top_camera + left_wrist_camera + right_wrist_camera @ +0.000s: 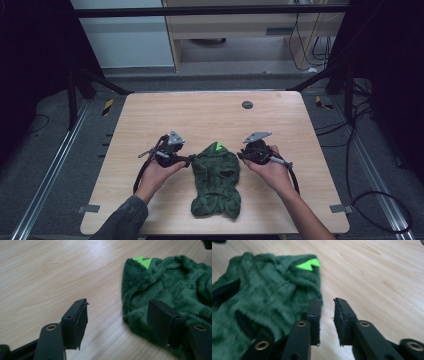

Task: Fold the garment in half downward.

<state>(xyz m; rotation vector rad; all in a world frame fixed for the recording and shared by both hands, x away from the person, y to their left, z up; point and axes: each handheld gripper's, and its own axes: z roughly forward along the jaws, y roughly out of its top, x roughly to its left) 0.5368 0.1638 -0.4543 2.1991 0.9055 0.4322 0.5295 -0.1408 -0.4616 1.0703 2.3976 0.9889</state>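
Green fleece garment (216, 180) mid-table (210, 112); left gripper (189, 159), right gripper (241, 155) flank its top.

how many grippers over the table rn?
2. The left gripper is at the green fleece garment's left edge, the right gripper at its right edge; both are open.

green fleece garment (216, 180) blocks centre; table (210, 112) beyond open.

Wooden table (150, 120) under green garment (216, 181)
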